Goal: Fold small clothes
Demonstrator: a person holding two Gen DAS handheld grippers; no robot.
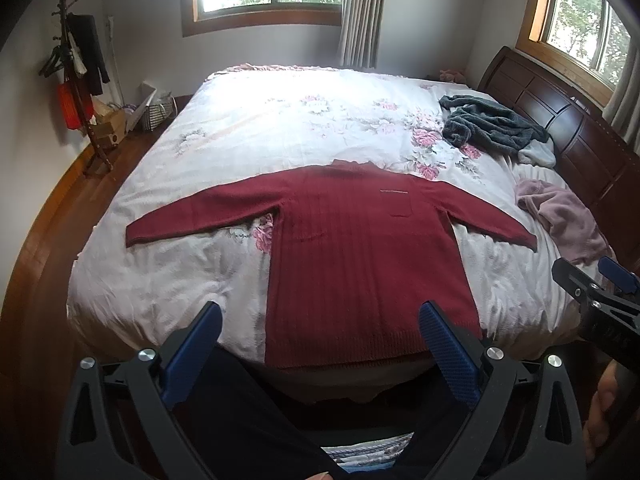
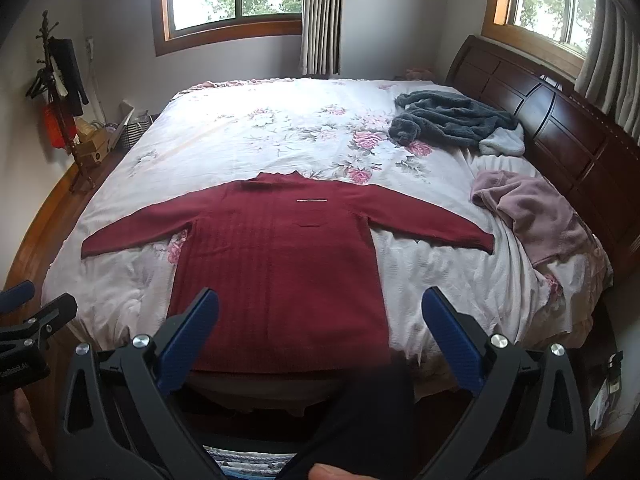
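Left gripper (image 1: 320,336) fingers apart, empty, held above the near edge of the bed (image 1: 200,272); right gripper (image 2: 320,324) fingers also spread wide, nothing held. Red sweater (image 1: 352,252) lies flat on the floral bedspread at the near side, sleeves stretched out both ways, hem at the bed edge. Grey garment (image 1: 492,126) and pink garment (image 1: 560,216) crumpled near the headboard (image 1: 560,120), well apart from the sweater

Dark red ribbed sweater (image 1: 360,264) spread flat, sleeves outstretched, hem nearest, just ahead of both tongs.
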